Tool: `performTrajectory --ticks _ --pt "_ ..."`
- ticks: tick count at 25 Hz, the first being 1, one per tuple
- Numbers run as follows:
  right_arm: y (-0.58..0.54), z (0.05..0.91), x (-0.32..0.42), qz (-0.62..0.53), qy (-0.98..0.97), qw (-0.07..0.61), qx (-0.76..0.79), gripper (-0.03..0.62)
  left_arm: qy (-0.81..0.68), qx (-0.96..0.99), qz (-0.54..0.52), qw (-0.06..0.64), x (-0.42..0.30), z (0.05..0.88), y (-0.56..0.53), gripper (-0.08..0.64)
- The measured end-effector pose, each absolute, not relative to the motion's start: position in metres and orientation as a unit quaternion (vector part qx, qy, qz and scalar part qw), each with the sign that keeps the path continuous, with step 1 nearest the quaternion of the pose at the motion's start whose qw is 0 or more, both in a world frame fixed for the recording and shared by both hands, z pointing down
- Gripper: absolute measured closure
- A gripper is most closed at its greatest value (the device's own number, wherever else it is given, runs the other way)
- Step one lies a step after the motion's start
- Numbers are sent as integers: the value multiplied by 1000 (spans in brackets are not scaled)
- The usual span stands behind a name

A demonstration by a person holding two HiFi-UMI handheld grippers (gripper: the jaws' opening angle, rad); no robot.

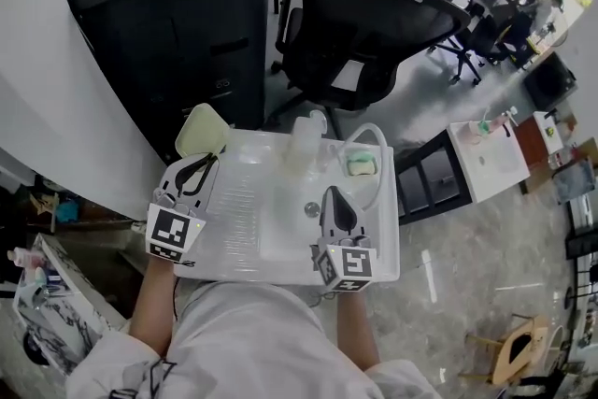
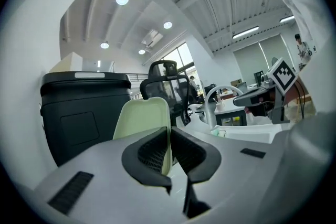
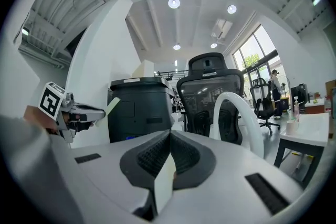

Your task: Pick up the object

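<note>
Two grippers are showing, the left gripper [image 1: 201,162] and the right gripper [image 1: 330,193], and they are carrying two marker cubes [image 1: 175,232], one each. One pale green plate [image 1: 201,131] is sitting between the left gripper's jaws. One white sink [image 1: 243,210] is bearing one arched tap [image 1: 370,126], one green sponge [image 1: 360,165] and one clear container [image 1: 306,135]. One black cabinet [image 1: 177,23] and at least three black office chairs [image 1: 346,23] are standing behind.

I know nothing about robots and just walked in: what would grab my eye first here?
Probably the pale green flat plastic panel, clamped in the left gripper at the far left corner of the white plastic sink unit. Then the big black mesh office chair just behind it, and the right gripper, jaws together and empty, over the unit's right side.
</note>
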State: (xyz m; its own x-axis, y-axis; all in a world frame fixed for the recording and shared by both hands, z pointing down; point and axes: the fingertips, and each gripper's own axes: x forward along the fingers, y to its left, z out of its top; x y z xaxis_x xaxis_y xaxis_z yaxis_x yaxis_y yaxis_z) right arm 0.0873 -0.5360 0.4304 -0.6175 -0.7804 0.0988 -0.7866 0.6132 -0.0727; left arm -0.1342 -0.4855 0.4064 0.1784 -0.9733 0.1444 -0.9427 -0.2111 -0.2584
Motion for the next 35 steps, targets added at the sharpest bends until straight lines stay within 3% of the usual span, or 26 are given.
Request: performTrajectory --ticks 13,35 --pt "-547 417 80 51 -899 21 435 588 654 -751 -71 53 -164 382 -470 522" --pt "-538 411 69 40 -907 33 417 588 660 -748 -51 50 -169 377 -459 522"
